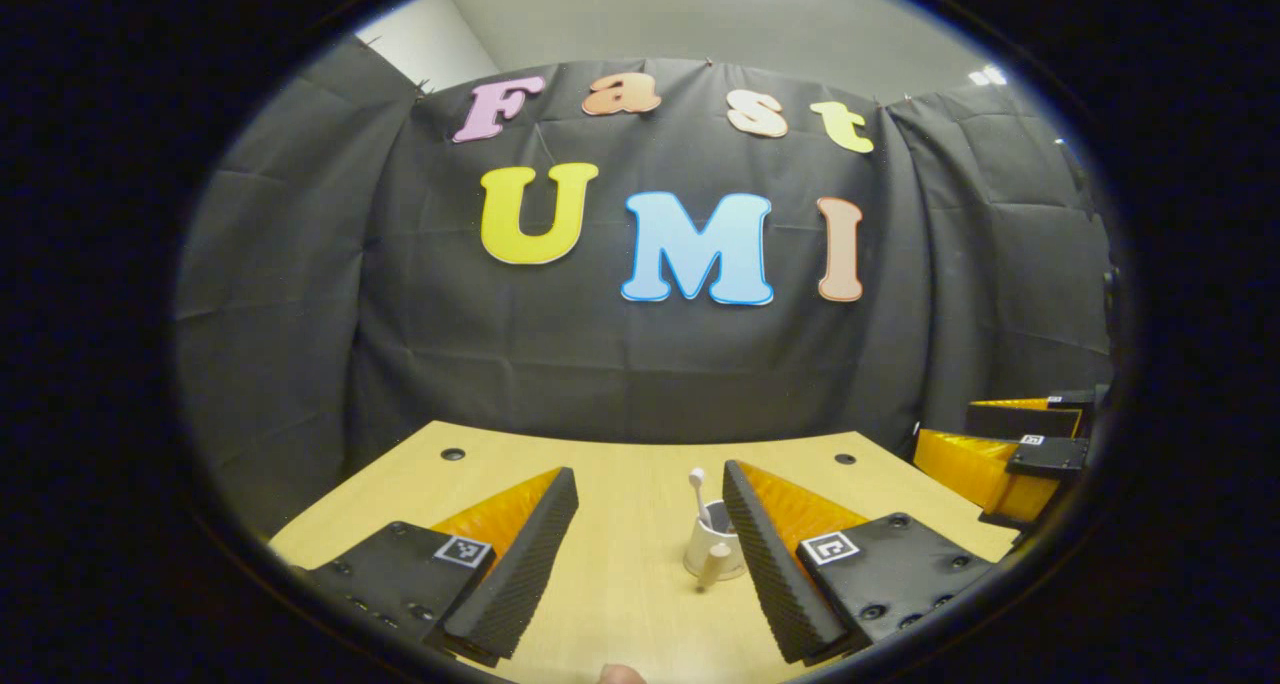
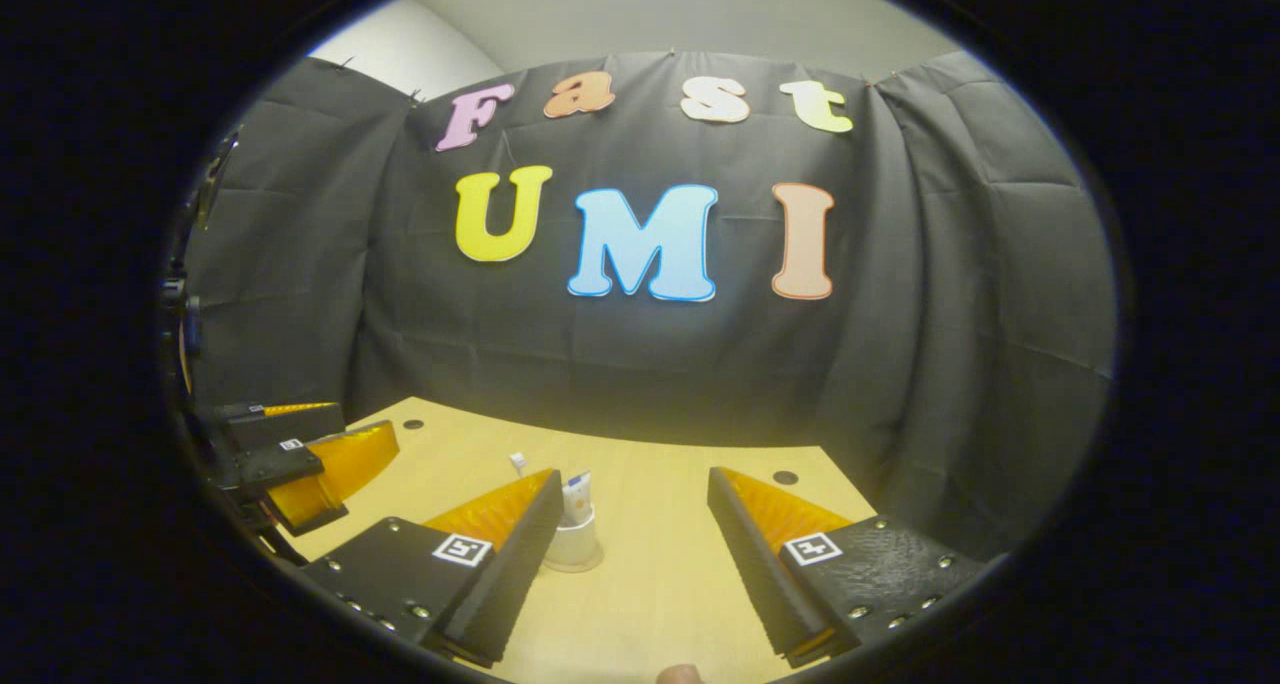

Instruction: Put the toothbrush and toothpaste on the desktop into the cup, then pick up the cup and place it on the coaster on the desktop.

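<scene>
A white cup (image 1: 708,549) stands on the wooden desktop (image 1: 620,584), just left of my left gripper's right finger. A toothbrush (image 1: 698,484) stands in it, head up. My left gripper (image 1: 649,476) is open above the desk and holds nothing. In the right gripper view the cup (image 2: 573,539) sits beside my right gripper's left finger, on a pale round base that looks like the coaster (image 2: 573,565). The toothpaste tube (image 2: 577,492) and the toothbrush head (image 2: 517,461) stick out of it. My right gripper (image 2: 635,479) is open and holds nothing.
The other gripper (image 1: 1010,454) hangs at the far right of the left gripper view, and the left one (image 2: 300,454) at the far left of the right gripper view. Small dark holes (image 1: 452,454) mark the desk's back corners. Black cloth closes the back.
</scene>
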The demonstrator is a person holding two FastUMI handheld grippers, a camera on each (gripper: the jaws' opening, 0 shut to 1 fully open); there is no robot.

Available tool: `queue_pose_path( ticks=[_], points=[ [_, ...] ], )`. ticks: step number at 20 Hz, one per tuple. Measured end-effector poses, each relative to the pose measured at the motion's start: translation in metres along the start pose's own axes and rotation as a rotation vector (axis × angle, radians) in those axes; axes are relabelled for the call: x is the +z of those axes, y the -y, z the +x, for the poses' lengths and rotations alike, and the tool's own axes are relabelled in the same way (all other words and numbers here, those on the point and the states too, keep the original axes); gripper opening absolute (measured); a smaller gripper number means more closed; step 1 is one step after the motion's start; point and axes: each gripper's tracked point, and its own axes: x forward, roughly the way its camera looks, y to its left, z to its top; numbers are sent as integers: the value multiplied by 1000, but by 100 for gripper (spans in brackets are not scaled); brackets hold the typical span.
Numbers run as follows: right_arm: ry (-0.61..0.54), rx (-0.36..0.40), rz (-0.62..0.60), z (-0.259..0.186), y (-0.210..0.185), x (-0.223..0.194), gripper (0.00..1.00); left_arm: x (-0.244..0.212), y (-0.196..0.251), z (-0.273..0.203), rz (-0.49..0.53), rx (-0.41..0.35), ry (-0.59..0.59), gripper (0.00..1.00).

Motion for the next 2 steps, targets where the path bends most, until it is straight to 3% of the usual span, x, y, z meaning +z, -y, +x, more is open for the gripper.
queue_pose_path(
  ticks=[2],
  points=[
    [0,-15,9,1,0,3,91,4,-4,0,2,-4,9,96]
  ],
)
